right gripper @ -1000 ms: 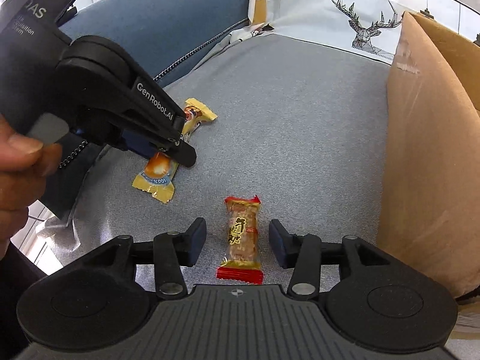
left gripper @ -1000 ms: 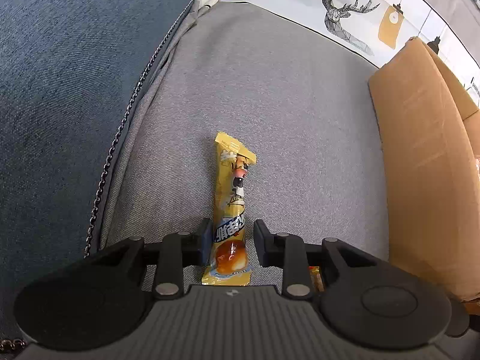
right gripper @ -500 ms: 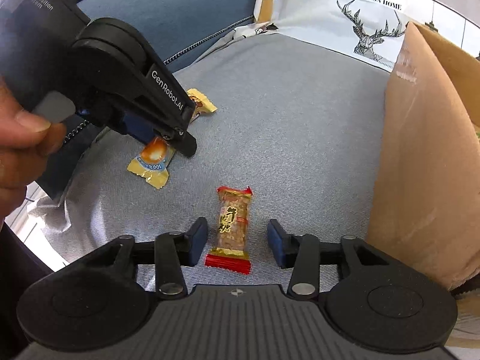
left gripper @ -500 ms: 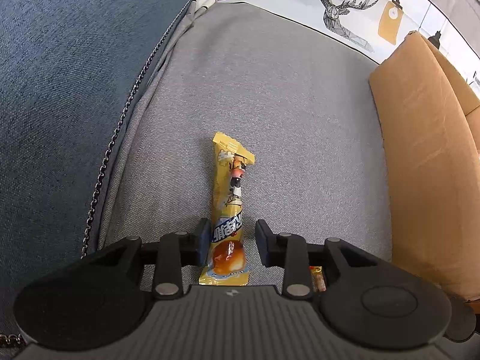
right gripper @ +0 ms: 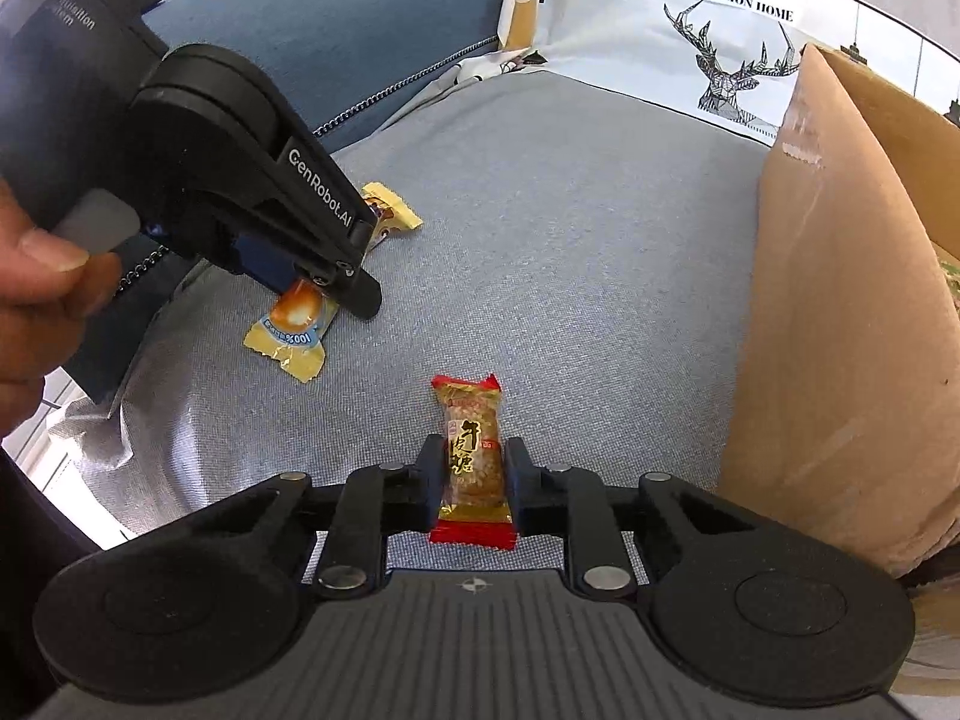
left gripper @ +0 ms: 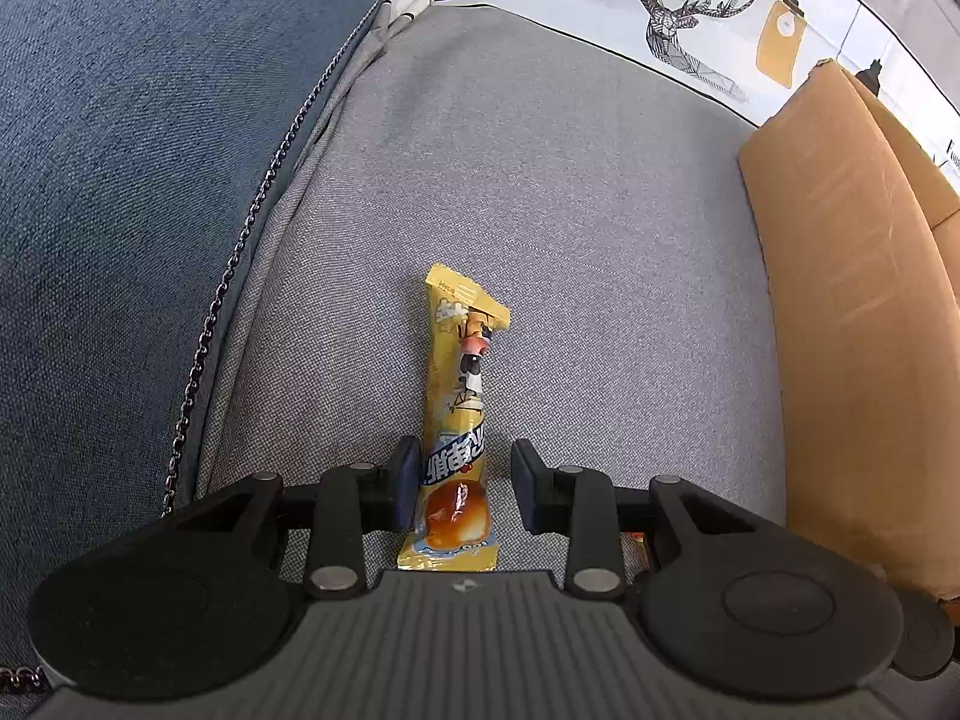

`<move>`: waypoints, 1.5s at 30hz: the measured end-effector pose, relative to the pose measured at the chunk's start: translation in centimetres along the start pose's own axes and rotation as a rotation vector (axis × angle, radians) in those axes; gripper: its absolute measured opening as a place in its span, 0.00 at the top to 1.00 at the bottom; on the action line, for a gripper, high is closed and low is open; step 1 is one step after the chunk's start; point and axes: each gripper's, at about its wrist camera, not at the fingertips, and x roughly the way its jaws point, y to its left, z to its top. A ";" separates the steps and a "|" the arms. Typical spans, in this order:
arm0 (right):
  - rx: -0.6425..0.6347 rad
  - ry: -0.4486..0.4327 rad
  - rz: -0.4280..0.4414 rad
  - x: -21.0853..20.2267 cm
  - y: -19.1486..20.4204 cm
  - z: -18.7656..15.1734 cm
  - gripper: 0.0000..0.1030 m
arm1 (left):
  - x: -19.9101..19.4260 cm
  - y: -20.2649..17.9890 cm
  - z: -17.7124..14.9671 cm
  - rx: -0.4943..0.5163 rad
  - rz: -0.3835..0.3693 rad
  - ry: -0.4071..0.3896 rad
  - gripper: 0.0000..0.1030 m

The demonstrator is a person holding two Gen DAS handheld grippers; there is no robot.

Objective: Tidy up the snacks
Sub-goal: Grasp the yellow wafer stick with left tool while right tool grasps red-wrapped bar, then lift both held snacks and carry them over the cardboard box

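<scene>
a grey fabric sofa seat [left gripper: 540, 192] fills the middle. a blue cushion [left gripper: 132, 138] with a zip along its edge rises on the left. behind lies a white cloth [right gripper: 708, 30] printed with a deer and "fashion home". daylight falls evenly.

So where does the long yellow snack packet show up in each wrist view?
Left wrist: yellow snack packet lies bottom centre, lengthwise between the open fingers of the left hand-held gripper.
Right wrist: the same packet lies left of centre, partly hidden under the left hand-held gripper.
Shared landmark: the cardboard box at the right edge.
</scene>
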 end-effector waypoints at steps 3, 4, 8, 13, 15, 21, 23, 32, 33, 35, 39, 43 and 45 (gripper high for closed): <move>-0.007 -0.004 -0.003 0.0 0.0 0.0 0.78 | 0.0 -0.1 0.0 0.004 0.003 -0.001 0.66; -0.010 -0.008 -0.007 0.0 0.1 0.0 0.80 | 0.0 -0.1 0.0 0.005 0.005 -0.002 0.67; 0.005 -0.041 -0.020 -0.5 -0.2 0.1 0.82 | -0.2 0.0 0.0 0.006 0.013 -0.017 0.82; 0.028 -0.137 -0.018 -2.3 -0.5 0.5 0.82 | -1.3 0.3 0.2 -0.010 -0.008 -0.073 0.82; 0.040 -0.174 -0.019 -3.1 -0.6 0.7 0.82 | -1.8 0.3 0.3 -0.020 -0.020 -0.104 0.82; 0.084 -0.282 -0.030 -6.2 -1.5 1.7 0.82 | -4.2 -0.2 0.4 -0.024 -0.076 -0.225 0.82; 0.091 -0.322 -0.031 -7.6 -1.9 2.0 0.82 | -5.0 -0.8 0.6 -0.020 -0.086 -0.266 0.82; 0.162 -0.520 -0.063 -15.7 -7.4 5.3 0.82 | -8.1 -3.3 0.8 -0.018 -0.185 -0.443 0.82; 0.166 -0.543 -0.078 -16.6 -8.3 5.7 0.82 | -8.6 -3.8 0.7 -0.013 -0.197 -0.461 0.82; 0.174 -0.579 -0.109 -17.9 -10.4 6.2 0.82 | -9.1 -4.6 0.7 -0.005 -0.220 -0.491 0.82; 0.209 -0.619 -0.183 -18.5 -13.8 5.6 0.82 | -9.9 -6.7 0.6 0.025 -0.257 -0.549 0.82; 0.299 -0.570 -0.222 -17.5 -16.9 3.8 0.82 | -10.5 -8.7 0.5 0.057 -0.287 -0.598 0.82; 0.318 -0.566 -0.240 -17.8 -18.0 3.2 0.82 | -10.6 -9.7 0.5 0.065 -0.310 -0.609 0.82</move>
